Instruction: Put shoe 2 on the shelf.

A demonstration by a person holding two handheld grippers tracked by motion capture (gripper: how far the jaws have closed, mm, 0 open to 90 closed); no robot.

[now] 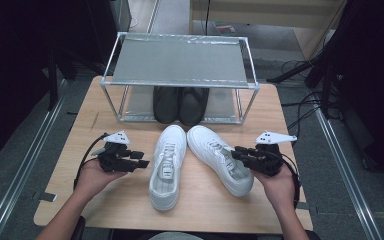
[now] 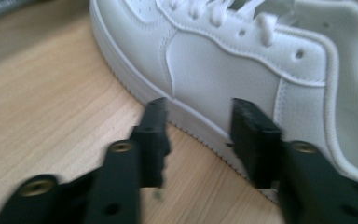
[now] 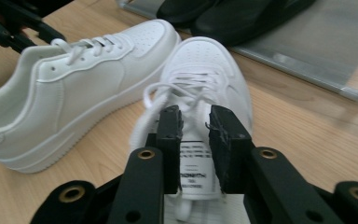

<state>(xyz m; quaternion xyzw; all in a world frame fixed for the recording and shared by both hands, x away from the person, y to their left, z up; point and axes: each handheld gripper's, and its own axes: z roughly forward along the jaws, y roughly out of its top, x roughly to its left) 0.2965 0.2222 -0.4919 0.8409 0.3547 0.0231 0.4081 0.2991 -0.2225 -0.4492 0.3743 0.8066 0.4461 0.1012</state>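
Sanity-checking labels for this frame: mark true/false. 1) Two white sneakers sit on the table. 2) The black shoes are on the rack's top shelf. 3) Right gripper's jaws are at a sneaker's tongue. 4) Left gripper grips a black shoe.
1) True: two white sneakers on the table.
2) False: black shoes sit on the rack's bottom level.
3) True: right gripper straddles the tongue.
4) False: left gripper is open beside a white sneaker.

Left gripper (image 1: 141,160) sat low with jaws part open; right gripper (image 1: 236,151) had jaws nearly closed, both pointing inward.
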